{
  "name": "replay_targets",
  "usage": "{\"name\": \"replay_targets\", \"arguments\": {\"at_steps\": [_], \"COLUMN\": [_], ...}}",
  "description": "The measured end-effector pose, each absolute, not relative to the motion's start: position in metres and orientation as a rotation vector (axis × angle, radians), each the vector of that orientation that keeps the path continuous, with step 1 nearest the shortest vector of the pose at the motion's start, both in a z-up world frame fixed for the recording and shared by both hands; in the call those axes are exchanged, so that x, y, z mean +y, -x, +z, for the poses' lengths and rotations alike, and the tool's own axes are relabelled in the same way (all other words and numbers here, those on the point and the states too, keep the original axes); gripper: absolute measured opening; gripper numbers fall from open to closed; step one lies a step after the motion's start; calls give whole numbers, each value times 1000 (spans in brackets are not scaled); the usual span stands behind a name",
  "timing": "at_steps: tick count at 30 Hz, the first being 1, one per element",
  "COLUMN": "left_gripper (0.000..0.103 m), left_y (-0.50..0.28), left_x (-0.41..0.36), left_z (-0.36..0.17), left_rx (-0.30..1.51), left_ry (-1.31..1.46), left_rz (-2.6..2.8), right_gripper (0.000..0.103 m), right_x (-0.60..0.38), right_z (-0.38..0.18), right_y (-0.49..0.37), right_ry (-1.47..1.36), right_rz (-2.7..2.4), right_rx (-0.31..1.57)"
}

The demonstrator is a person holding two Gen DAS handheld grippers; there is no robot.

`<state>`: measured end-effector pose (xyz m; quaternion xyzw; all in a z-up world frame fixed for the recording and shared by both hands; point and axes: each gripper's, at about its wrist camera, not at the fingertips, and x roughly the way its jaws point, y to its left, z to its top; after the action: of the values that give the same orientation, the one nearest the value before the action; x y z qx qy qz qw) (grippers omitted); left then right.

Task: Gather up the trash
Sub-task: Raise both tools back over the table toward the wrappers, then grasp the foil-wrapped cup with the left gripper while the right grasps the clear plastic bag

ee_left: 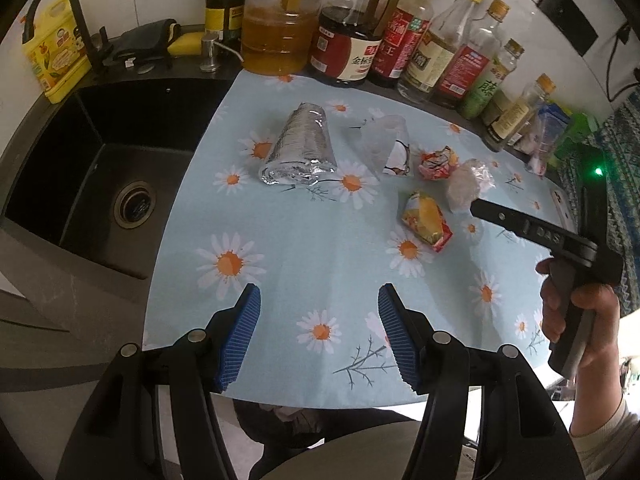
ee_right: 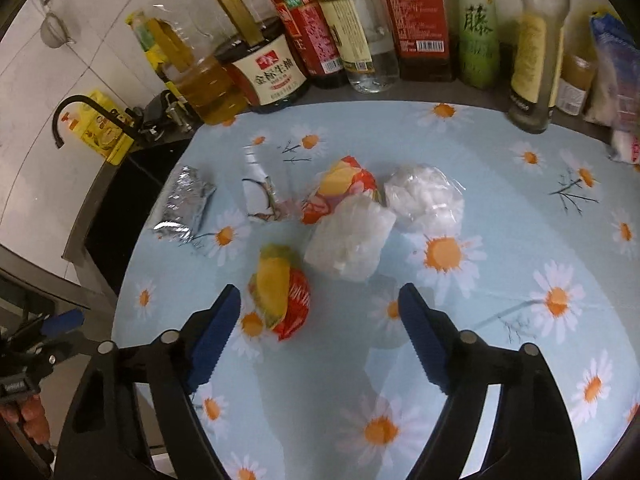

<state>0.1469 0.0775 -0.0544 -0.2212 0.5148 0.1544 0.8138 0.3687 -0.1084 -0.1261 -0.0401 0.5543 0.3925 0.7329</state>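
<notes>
Several pieces of trash lie on the daisy-print cloth (ee_left: 304,248). They include a foil packet (ee_left: 298,148), a clear wrapper (ee_left: 386,144), a crumpled red wrapper (ee_left: 438,162), a white plastic wad (ee_left: 470,184) and a yellow-red wrapper (ee_left: 426,220). My left gripper (ee_left: 318,292) hangs open over bare cloth near the front edge. My right gripper (ee_right: 320,292) is open and low over the cloth. The yellow-red wrapper (ee_right: 280,288) lies just ahead of its left finger, with no pad touching it. A white plastic wad (ee_right: 348,240) sits beyond the jaws, and a second wad (ee_right: 426,196) lies farther right.
A black sink (ee_left: 100,160) with a black faucet (ee_left: 60,4) lies left of the cloth. A row of oil and sauce bottles (ee_left: 360,40) lines the back wall. A hand (ee_left: 576,308) holds the right gripper (ee_left: 480,206) at the right side.
</notes>
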Motion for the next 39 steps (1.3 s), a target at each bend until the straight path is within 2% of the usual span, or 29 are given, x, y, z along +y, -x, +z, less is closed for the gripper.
{"name": "replay_targets", "arguments": {"at_steps": [4, 6, 17, 30, 32, 39], "left_gripper": [59, 59, 59, 60, 68, 69], "left_y": [-150, -151, -158, -192, -201, -242], "left_x": [79, 80, 84, 89, 91, 102], "left_z": [-59, -62, -71, -70, -70, -80], "left_rx": [1112, 1120, 1142, 1153, 1152, 1173], "left_ry": [486, 492, 514, 444, 428, 341], "left_rz": [350, 360, 377, 343, 333, 297], "right_gripper": [78, 69, 54, 52, 52, 52], "right_x": [-100, -95, -85, -109, -116, -150], "right_z": [-139, -146, -160, -134, -129, -127], "right_y": [-384, -391, -402, -384, -379, -366], "right_ry": [69, 59, 53, -16, -27, -79], "right_rz": [843, 842, 826, 863, 865, 832], "right_rx": [1249, 1273, 1314, 1296, 1290, 1262]}}
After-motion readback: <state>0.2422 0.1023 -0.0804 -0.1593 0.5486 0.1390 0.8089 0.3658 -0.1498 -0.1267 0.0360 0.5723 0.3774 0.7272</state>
